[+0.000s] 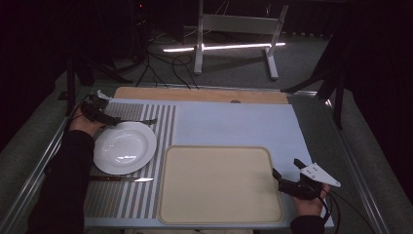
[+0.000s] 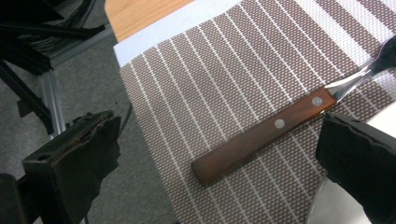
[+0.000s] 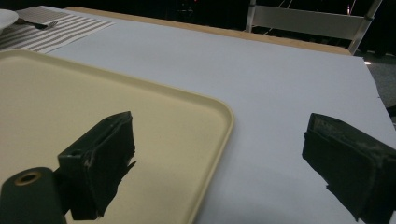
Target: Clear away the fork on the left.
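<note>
A fork with a brown wooden handle (image 2: 261,135) lies on the striped placemat (image 2: 224,74), just behind the white plate (image 1: 125,147). My left gripper (image 2: 215,161) is open, its jaws standing either side of the handle's end without touching it. Seen from above, that left gripper (image 1: 109,119) sits at the table's far left, with the fork (image 1: 141,121) pointing right. My right gripper (image 1: 287,169) is open too and holds nothing. It straddles the right rim of the beige tray (image 3: 70,102): one jaw over the tray, the other over the white cloth (image 3: 289,93).
A wooden-handled knife (image 1: 122,179) lies on the placemat (image 1: 122,200) in front of the plate. The beige tray (image 1: 219,184) is bare. Behind it stretches white cloth (image 1: 234,124). A metal rail (image 1: 44,151) runs along the table's left edge.
</note>
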Tool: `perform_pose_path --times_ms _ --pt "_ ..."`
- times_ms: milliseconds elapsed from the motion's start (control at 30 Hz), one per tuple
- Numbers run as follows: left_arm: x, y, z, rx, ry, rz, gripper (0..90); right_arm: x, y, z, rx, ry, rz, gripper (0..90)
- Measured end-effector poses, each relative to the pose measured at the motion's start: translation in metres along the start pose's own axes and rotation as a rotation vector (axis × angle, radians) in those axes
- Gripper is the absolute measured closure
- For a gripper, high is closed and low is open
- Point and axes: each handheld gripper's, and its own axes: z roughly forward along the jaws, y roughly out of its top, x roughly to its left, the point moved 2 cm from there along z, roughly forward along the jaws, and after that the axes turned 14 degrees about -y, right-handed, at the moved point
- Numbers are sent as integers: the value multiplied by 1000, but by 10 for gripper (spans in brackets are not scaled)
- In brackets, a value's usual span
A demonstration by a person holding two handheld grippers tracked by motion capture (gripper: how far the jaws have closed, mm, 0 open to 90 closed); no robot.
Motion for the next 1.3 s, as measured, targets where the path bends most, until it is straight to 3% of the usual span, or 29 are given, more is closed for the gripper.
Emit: perform_pose_path --times_ms 200,300,600,767,967,1000,1067,1200,1300 --pt "1 4 4 16 -9 -3 2 -1 -1 1 4 0 -5 90" --pt "4 5 10 48 1 -21 8 -1 -1 2 7 3 -3 90" --pt "9 0 16 66 -17 -59 41 -1 -2 3 14 4 -5 90" --pt "11 -1 18 85 -15 -46 60 0 -2 3 15 5 -2 90" --pt "8 -1 20 91 -35 -18 167 -1 -2 4 16 6 -4 90" --pt "7 -1 20 90 -53 -9 167 -1 -2 4 16 6 -5 90" --pt "6 -1 20 90 -75 -4 251 0 -2 4 19 7 -4 91" --pt "6 -1 19 87 -88 1 293 0 -2 4 20 7 -5 91" --pt "5 -3 18 89 -136 6 378 0 -2 4 21 11 -3 91"
